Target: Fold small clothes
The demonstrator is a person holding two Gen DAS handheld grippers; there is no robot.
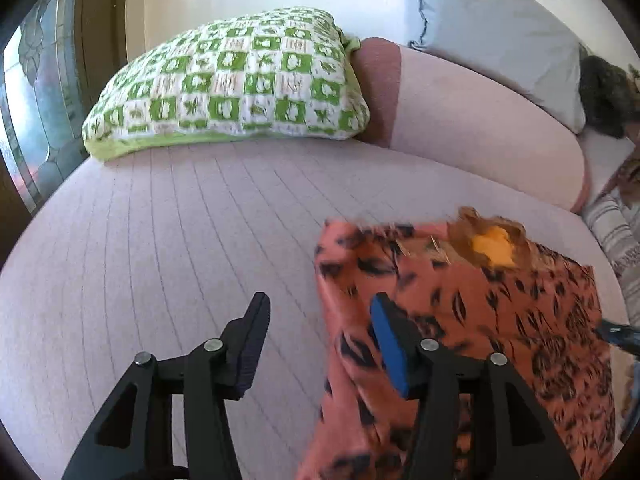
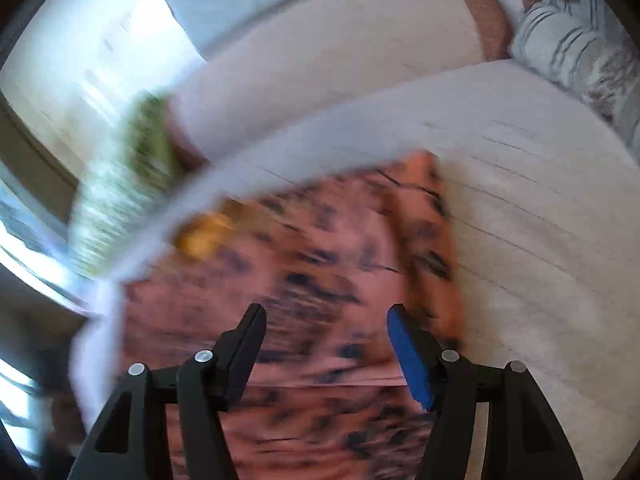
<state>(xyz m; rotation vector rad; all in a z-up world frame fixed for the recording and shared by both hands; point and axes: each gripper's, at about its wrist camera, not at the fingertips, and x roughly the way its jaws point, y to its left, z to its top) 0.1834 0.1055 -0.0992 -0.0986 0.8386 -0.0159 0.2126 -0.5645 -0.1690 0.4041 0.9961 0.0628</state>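
Flat on sofa seat (image 1: 160,220): folded orange garment (image 1: 500,300); no containers.

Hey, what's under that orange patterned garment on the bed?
The orange patterned garment lies folded on the pale lined bed cover, which shows all around it. Anything directly beneath is covered by the fabric, so I cannot tell.

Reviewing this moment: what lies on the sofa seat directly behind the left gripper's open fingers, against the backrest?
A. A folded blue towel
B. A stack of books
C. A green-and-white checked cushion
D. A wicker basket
C: in the left wrist view a green-and-white checked cushion rests on the sofa seat, beyond the left gripper and left of the orange patterned garment.
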